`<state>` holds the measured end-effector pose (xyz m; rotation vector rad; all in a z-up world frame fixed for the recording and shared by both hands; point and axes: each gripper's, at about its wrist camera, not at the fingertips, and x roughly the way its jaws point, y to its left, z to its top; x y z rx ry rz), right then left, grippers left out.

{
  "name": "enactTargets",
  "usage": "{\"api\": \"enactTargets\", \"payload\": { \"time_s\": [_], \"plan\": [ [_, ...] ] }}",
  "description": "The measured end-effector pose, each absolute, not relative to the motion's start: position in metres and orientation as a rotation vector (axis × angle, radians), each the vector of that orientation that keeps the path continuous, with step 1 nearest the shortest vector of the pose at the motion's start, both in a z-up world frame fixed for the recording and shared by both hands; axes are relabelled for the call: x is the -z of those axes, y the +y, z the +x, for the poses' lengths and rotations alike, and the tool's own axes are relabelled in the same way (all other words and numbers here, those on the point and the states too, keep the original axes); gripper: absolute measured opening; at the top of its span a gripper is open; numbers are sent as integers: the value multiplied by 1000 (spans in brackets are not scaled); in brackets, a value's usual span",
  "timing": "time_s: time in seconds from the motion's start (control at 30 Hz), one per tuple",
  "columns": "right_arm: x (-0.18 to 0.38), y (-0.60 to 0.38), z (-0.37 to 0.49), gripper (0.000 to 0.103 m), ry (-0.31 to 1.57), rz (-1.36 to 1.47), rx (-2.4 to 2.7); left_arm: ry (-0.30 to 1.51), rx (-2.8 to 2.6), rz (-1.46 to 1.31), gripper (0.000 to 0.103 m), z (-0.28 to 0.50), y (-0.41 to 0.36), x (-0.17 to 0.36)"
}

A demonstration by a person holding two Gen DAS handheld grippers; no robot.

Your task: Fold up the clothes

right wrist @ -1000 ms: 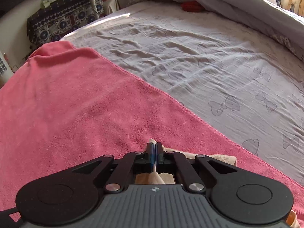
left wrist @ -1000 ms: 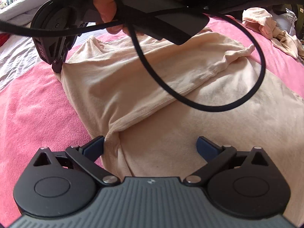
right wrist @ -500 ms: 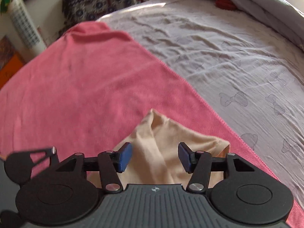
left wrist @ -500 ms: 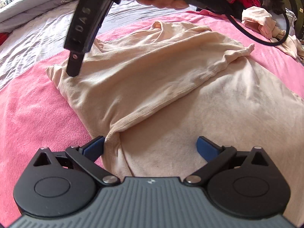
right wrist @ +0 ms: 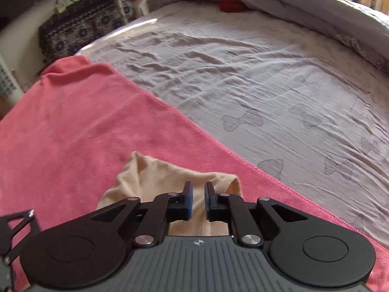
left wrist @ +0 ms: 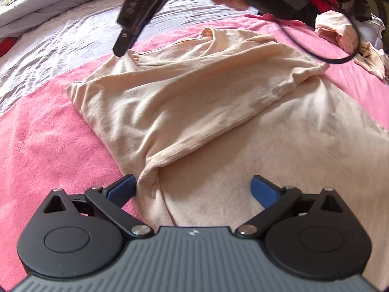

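Left tool (left wrist: 193, 189) spread wide, released, straddling the near hem of the beige undershirt (left wrist: 194, 112) on the pink towel (left wrist: 43, 150). Shirt partly folded, upper layer lying diagonally just ahead of the tool. Further ahead and above, right tool (left wrist: 126, 37) hanging over the shirt's far edge. Crumpled beige garments (left wrist: 340, 31) far ahead right.

Right tool (right wrist: 198, 200) nearly clenched, narrow gap, nothing grasped; shirt corner (right wrist: 155, 177) directly below and ahead. Beyond, pink towel, then grey bedsheet (right wrist: 267, 77), duvet (right wrist: 279, 2) farthest.
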<state>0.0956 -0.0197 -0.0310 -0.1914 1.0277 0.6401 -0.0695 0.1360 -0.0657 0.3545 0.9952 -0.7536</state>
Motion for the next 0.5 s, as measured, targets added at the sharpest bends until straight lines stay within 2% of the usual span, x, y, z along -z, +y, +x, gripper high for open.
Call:
{"api": "enactTargets", "payload": {
  "time_s": [0.07, 0.27, 0.5],
  "plan": [
    [21, -32, 82, 64, 1033, -219, -658, 975, 755, 328, 90, -64, 140, 51],
    [11, -88, 60, 60, 1108, -230, -553, 903, 872, 333, 90, -52, 118, 16],
    [31, -75, 45, 48, 1103, -313, -651, 1010, 923, 379, 90, -52, 63, 59]
  ]
}}
